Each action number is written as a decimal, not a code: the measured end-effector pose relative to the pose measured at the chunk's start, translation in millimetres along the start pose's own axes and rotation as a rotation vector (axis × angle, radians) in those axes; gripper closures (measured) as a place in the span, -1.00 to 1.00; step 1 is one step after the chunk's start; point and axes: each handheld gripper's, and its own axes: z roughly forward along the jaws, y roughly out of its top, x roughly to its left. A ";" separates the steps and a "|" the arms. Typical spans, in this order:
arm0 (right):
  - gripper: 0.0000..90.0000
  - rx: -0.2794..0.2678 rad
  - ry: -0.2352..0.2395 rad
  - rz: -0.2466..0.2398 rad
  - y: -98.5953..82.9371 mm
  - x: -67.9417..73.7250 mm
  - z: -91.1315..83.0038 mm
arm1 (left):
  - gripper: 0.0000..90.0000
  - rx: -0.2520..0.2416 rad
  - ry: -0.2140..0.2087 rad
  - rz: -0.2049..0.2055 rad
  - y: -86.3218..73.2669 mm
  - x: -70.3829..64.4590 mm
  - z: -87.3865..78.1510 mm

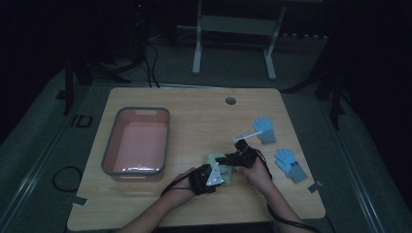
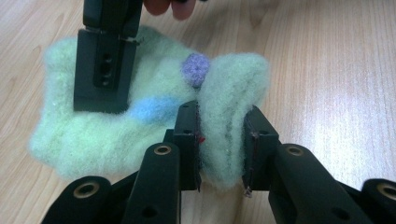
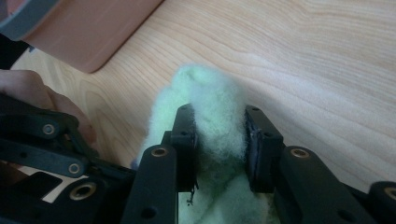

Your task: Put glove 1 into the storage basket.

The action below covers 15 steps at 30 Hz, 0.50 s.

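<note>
In the high view, both grippers are meeting low at centre over a pale green fuzzy glove (image 1: 219, 165) on the wooden table (image 1: 194, 107); the pink basin (image 1: 109, 145) at left is sitting empty, and two blue gloves (image 1: 265, 128) are lying at right in a dark room, so the sorting looks barely begun. In the left gripper view, the left gripper (image 2: 220, 140) is pinching the glove's edge at lower centre. In the right gripper view, the right gripper (image 3: 218, 140) is clamping another fold.

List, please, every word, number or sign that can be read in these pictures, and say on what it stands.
"ID": pale letters on the dark floor mat left of the table, dim but legible in the high view.
No other text: the fuzzy green item clamped by the left gripper and the right gripper, the pink bin and the blue gloves carry no readable marks.
</note>
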 end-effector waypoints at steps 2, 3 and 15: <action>0.55 -0.011 -0.004 -0.006 3.0 3.0 -2.6 | 0.62 0.003 0.002 0.004 2.6 1.8 -4.2; 0.56 -0.011 -0.008 -0.016 4.2 4.6 -3.5 | 0.62 0.001 0.005 0.006 3.9 2.8 -6.3; 0.57 -0.074 -0.011 -0.069 29.2 26.5 -25.2 | 0.62 -0.010 0.017 0.044 25.6 19.2 -43.3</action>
